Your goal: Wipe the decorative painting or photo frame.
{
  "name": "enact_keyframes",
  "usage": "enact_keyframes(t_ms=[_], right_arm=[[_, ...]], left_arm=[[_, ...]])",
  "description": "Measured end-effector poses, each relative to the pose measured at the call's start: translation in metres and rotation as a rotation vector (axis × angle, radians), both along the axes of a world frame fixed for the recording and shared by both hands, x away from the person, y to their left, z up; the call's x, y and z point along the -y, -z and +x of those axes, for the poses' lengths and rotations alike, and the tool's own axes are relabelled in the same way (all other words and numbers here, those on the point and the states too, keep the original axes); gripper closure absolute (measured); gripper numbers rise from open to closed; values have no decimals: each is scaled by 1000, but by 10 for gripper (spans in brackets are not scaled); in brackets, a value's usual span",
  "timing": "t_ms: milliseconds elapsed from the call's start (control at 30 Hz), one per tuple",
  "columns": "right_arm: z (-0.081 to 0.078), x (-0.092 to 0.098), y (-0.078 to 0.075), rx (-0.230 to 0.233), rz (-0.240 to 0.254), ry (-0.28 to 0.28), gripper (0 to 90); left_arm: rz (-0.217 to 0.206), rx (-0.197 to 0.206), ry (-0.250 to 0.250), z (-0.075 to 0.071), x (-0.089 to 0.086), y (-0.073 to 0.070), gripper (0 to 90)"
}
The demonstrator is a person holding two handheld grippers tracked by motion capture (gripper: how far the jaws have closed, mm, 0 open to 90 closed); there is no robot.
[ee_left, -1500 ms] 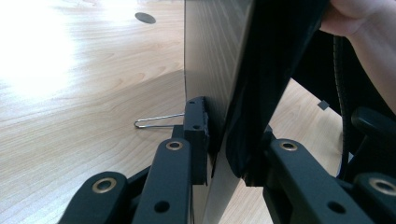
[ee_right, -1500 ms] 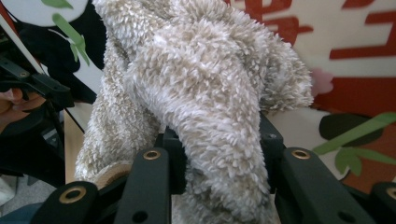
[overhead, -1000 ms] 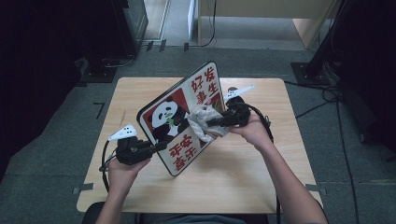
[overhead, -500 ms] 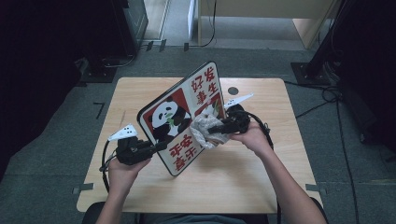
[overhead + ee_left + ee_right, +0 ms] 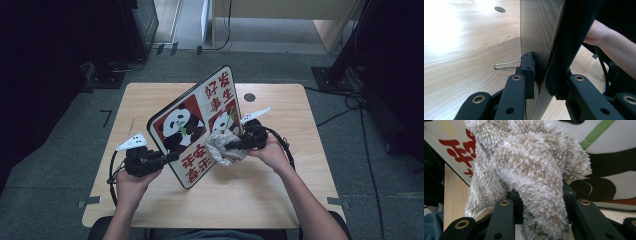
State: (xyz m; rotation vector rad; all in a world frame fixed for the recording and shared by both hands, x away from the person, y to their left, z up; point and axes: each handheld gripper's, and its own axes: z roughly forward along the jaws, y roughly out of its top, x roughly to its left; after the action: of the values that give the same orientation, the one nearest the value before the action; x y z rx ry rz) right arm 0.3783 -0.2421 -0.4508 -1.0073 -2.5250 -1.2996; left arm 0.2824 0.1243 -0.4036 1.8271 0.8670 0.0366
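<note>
A panda picture board (image 5: 192, 127) with red Chinese writing stands tilted on edge on the wooden table (image 5: 280, 200). My left gripper (image 5: 167, 157) is shut on the board's lower left edge; in the left gripper view its jaws clamp the board's edge (image 5: 541, 62). My right gripper (image 5: 231, 146) is shut on a fluffy beige cloth (image 5: 222, 147) and holds it against the board's front, low on the right panda. The cloth (image 5: 529, 170) sits bunched between my black jaws, with the board's printed face (image 5: 614, 170) behind it.
A dark round hole (image 5: 249, 97) sits in the table top behind the board. A wire stand leg (image 5: 506, 65) pokes from the board's back onto the table. Cables (image 5: 350, 105) and dark equipment lie on the floor around the table.
My right gripper has slid the cloth down the board's face toward its lower edge. The left gripper and the board have kept still.
</note>
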Motion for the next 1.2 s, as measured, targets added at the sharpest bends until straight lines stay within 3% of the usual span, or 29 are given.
enact_keyframes(t_ms=[167,333,567,767,1200], right_arm=[[-2,-1,9,-32,-18,2,658],[-5,0,17,-33,-21,1,658],[-8,-1,29,-49,-68,-16,657],[-8,2,36,-47,-50,-18,657],[-8,7,28,-73,-39,-25,665]], left_arm=[[1,1,0,0,0,0,758],[0,0,0,0,0,0,758],[1,0,2,0,0,0,758],[1,0,1,0,0,0,758],[6,3,-6,0,0,0,762]])
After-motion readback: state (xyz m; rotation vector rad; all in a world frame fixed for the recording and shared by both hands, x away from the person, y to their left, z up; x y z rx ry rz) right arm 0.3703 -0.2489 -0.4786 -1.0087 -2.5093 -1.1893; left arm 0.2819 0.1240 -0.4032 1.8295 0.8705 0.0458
